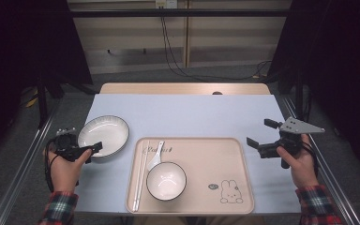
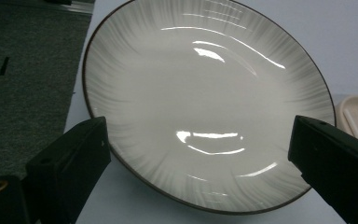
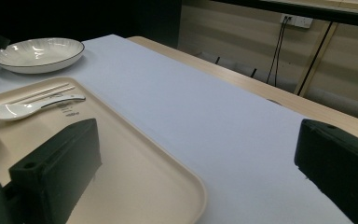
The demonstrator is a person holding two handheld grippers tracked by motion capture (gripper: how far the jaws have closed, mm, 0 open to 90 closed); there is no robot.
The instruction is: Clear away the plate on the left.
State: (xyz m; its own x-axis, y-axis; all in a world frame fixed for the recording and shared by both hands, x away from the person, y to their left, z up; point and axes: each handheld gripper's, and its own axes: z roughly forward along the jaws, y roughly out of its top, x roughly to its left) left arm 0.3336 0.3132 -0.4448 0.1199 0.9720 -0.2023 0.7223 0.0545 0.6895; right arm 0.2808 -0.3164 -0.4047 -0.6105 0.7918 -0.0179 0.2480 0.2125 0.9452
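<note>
A white ribbed plate with a dark rim (image 1: 104, 133) lies on the pale blue table at the left. My left gripper (image 1: 83, 140) is at its near left edge, open. In the left gripper view the plate (image 2: 205, 93) spreads out between the two wide-apart jaws of that gripper (image 2: 198, 158), and I cannot tell whether they touch its rim. My right gripper (image 1: 262, 132) hovers open and holds nothing, right of the beige tray (image 1: 215, 159). In the right gripper view this gripper (image 3: 198, 140) looks across the tray's corner (image 3: 135, 177) toward the plate (image 3: 39, 53).
On the tray are a white bowl with a dark rim (image 1: 166, 180), a white spoon (image 1: 155, 157) and pale chopsticks (image 1: 140, 173) along its left side. A rabbit drawing (image 1: 229, 192) marks its near right corner. Bare tabletop (image 1: 192, 115) stretches behind the tray.
</note>
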